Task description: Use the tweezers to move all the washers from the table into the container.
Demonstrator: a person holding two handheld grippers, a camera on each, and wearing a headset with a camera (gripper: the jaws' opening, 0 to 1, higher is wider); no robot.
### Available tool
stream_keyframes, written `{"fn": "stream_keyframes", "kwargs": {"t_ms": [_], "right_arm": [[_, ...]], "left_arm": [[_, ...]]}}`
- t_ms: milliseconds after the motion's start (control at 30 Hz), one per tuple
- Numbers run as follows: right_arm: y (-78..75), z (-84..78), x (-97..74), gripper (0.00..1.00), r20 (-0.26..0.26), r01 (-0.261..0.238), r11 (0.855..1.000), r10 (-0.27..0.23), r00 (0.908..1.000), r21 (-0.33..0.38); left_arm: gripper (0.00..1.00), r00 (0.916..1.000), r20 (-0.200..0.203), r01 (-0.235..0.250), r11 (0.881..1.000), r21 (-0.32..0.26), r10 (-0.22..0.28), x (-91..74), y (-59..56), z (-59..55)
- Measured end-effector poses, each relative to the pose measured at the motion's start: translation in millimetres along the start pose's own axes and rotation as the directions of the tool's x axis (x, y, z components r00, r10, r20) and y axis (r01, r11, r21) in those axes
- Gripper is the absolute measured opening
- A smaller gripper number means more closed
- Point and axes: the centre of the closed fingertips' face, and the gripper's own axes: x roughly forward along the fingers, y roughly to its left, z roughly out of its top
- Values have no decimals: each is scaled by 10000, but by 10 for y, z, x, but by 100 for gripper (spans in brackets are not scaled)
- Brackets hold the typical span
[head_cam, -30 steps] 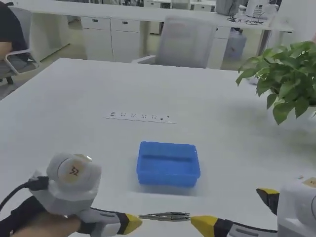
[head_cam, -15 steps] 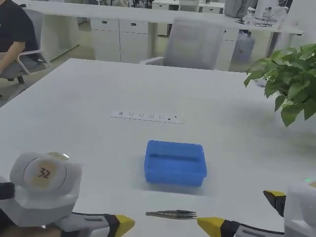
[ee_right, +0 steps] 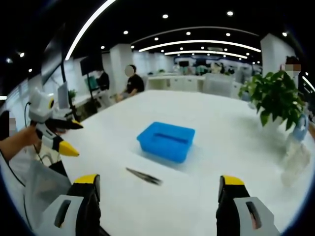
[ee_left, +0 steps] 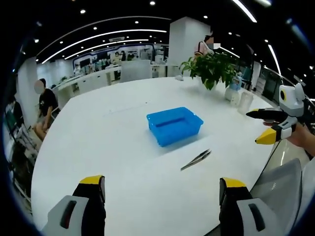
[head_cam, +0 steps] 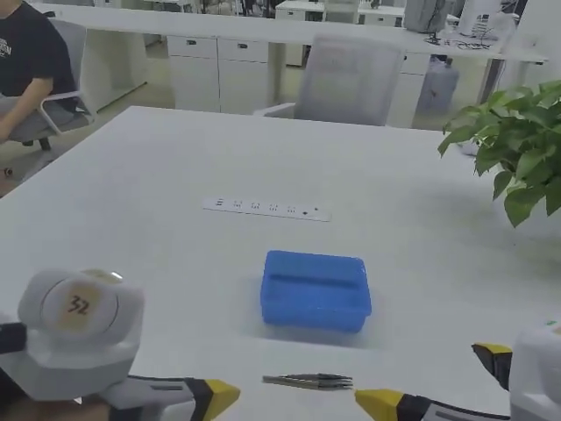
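The left gripper gapes wide and empty at the near left. The tweezers lie flat just near of the blue container, seemingly close to the table edge, where a clumsy nudge might slide them off. The right gripper, equally wide and empty, waits near right. Open tabletop lies beyond; a plant crowds the far right.

The left claw is held low at the near left, its yellow-tipped jaws spread wide and pointing right. The right claw is held low at the near right, jaws equally wide apart, tips pointing left toward the other. The right hand grips the rear of its claw.
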Motion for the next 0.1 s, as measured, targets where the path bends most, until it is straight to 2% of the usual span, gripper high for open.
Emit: {"fn": "stream_keyframes", "kwargs": {"t_ms": [100], "right_arm": [[8, -4, 2, 99, -25, -39, 10000, 39, 10000, -14]], "left_arm": [[99, 10000, -7, -52, 10000, 78, 52, -5, 8, 3]]}}
